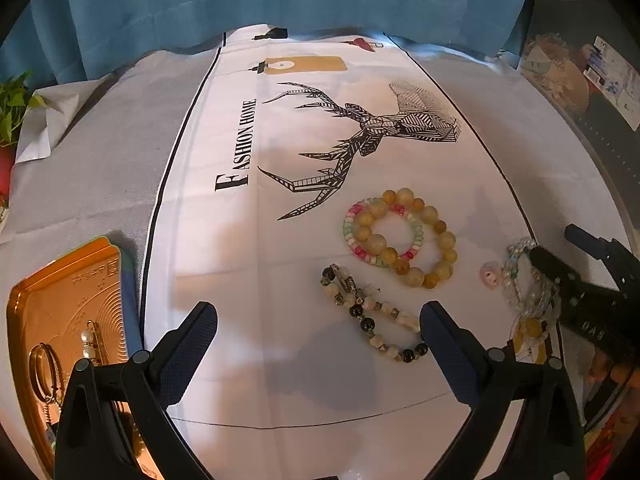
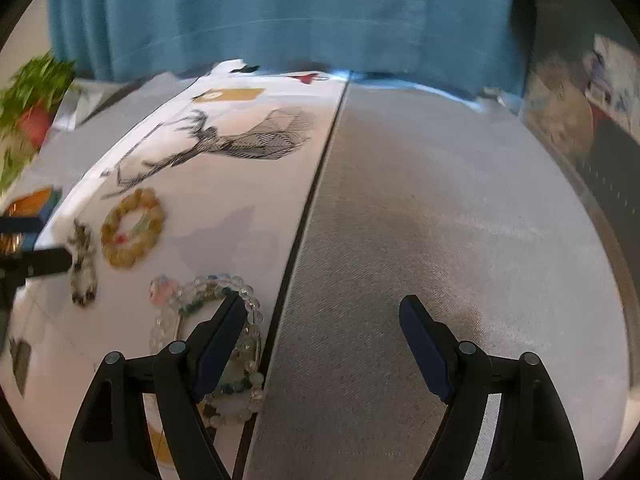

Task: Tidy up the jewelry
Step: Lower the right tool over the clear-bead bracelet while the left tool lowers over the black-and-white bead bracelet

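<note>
Roughly midway. Left wrist view: left hand-held gripper [image 1: 318, 320] hovering spread, empty; gold metal tray [image 1: 60, 280] holding some pieces; amber bead bracelet [image 1: 416, 240] waiting on the bench. Right wrist view: right hand-held gripper [image 2: 322, 320] spread beside the clear crystal bead bracelet [image 2: 216, 292].

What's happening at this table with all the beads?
A person with a gripper in each hand is sorting jewelry. Both grippers are open and hold nothing. The left gripper hovers by a dark-and-cream bracelet; the right gripper is beside clear bead bracelets. A gold tray already holds some pieces.
</note>
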{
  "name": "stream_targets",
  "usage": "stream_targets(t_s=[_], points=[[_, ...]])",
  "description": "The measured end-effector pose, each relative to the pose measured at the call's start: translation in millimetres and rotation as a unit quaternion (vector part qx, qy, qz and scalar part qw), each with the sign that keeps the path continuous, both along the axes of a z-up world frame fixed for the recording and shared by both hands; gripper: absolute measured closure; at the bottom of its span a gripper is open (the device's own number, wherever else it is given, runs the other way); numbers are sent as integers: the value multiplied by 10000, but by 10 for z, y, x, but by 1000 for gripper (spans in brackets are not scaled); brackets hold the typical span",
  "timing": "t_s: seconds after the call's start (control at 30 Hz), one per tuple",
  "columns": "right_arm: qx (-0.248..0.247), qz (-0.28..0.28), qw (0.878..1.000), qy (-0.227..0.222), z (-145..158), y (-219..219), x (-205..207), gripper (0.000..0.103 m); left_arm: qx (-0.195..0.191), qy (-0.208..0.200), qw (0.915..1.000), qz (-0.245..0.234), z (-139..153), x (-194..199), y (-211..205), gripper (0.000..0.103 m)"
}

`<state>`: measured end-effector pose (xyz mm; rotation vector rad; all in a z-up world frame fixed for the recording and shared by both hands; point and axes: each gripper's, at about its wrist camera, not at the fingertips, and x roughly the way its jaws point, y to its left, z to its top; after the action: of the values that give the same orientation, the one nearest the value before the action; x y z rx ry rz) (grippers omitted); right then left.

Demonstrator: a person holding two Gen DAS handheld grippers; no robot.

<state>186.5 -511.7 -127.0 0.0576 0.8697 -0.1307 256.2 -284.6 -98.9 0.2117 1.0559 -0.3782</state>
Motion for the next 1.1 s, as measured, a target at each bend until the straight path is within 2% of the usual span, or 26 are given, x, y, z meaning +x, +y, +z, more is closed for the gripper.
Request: stream_targets(t_s=[0.27, 0.47, 0.7, 0.9, 1.0, 1.07, 1.1], points=[[265, -359, 9990, 38, 1, -250, -56, 23, -26, 63, 10000, -2, -38, 47, -28, 2], [263, -450, 9986, 19, -5, -305, -109, 23, 11, 66, 10000, -41, -56, 45, -54, 2], [227, -912, 9956, -26, -6, -481, -170, 24, -22, 82, 10000, 12, -54, 69, -73, 2], [333, -1099, 9934, -32, -14, -658, -244, 25, -23, 100, 9999, -5, -64, 97, -119, 2], [642, -1297, 9895, -56, 14, -779, -297, 25, 24, 98, 9999, -64, -86, 88, -158, 2], [449, -1433, 9887, 6, -4, -811, -296, 25, 22, 100, 9999, -89, -89, 83, -178, 2], [190, -1362, 9905, 82, -24, -793, -280, 25, 12, 104, 9999, -92, -87, 83, -178, 2]])
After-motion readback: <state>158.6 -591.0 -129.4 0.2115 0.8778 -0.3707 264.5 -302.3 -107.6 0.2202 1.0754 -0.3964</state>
